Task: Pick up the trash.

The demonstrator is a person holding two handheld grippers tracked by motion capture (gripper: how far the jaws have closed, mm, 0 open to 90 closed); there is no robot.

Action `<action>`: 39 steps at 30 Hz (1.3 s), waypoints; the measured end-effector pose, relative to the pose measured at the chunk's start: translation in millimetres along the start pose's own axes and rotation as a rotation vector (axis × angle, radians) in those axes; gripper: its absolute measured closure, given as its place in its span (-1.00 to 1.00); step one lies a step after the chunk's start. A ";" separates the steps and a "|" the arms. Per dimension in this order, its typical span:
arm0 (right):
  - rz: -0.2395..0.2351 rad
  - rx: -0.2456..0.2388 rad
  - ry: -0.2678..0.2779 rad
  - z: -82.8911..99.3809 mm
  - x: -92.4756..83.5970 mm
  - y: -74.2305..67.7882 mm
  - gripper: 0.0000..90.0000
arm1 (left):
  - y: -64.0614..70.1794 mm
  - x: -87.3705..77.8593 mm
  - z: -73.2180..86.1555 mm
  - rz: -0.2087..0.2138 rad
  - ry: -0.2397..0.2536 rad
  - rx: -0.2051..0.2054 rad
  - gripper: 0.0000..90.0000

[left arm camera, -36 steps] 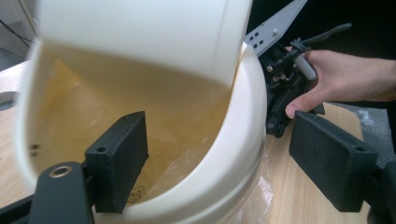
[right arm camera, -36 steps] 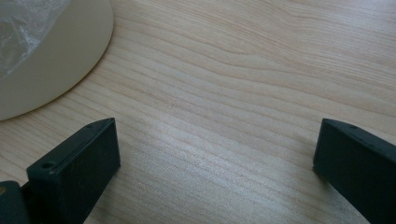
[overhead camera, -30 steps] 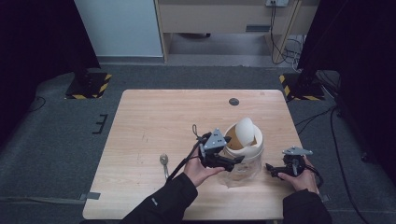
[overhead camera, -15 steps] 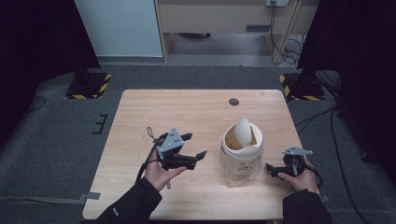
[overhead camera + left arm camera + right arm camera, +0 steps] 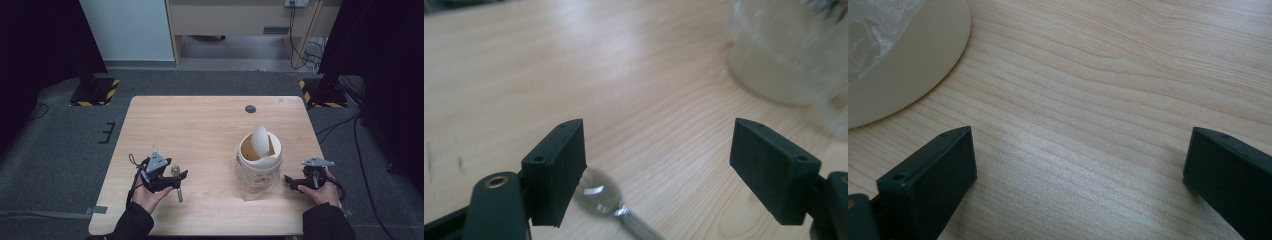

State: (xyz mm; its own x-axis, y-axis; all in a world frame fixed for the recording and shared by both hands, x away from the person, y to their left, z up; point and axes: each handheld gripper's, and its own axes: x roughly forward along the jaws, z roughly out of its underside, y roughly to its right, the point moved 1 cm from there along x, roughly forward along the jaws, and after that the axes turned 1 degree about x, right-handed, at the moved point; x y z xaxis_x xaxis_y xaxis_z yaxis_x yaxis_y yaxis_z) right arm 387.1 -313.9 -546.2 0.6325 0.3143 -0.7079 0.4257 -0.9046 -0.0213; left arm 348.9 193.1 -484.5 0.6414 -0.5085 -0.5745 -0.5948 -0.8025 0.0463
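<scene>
A cream bin (image 5: 258,161) with a tilted swing lid and a clear plastic liner stands right of the table's middle. A metal spoon (image 5: 177,184) lies on the wood near the front left. My left gripper (image 5: 181,176) hovers open over the spoon; in the left gripper view the spoon's bowl (image 5: 598,193) lies just inside the left jaw, with nothing gripped (image 5: 659,170). My right gripper (image 5: 291,182) rests open to the right of the bin, its jaws wide over bare wood (image 5: 1078,180), with the bin's base (image 5: 908,70) at the upper left.
The wooden table (image 5: 200,125) has a small dark round disc (image 5: 250,109) near its far edge. Dark floor and black-and-yellow stand feet (image 5: 95,90) surround the table.
My left gripper has pulled away from the bin and swung left and toward the front edge, ending over the spoon. The right gripper has stayed put.
</scene>
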 end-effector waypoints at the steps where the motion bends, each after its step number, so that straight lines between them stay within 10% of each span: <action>1: 0.000 0.000 0.000 0.0 0.0 -0.1 -0.98 | -1.6 2.2 2.8 -0.008 -0.022 0.002 -0.50; 10: 0.001 0.002 0.000 0.0 0.0 -0.3 -0.98 | -8.4 24.3 23.7 -0.052 -0.147 -0.069 -0.40; 17: 0.001 0.002 0.000 0.0 0.0 -0.3 -0.98 | -1.4 34.8 30.0 -0.069 -0.232 -0.043 -0.26; 39: 0.001 0.002 0.000 0.0 0.0 -0.3 -0.98 | -12.6 30.6 30.1 -0.067 -0.235 -0.022 0.77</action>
State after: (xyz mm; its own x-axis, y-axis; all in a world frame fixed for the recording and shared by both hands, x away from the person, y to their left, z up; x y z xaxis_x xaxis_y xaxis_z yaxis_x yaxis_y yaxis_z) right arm 386.9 -313.7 -546.2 0.6329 0.3132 -0.7081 0.4236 -0.9056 -0.0219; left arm 361.5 197.1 -527.2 0.5474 -0.3691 -0.7511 -0.5424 -0.8400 0.0175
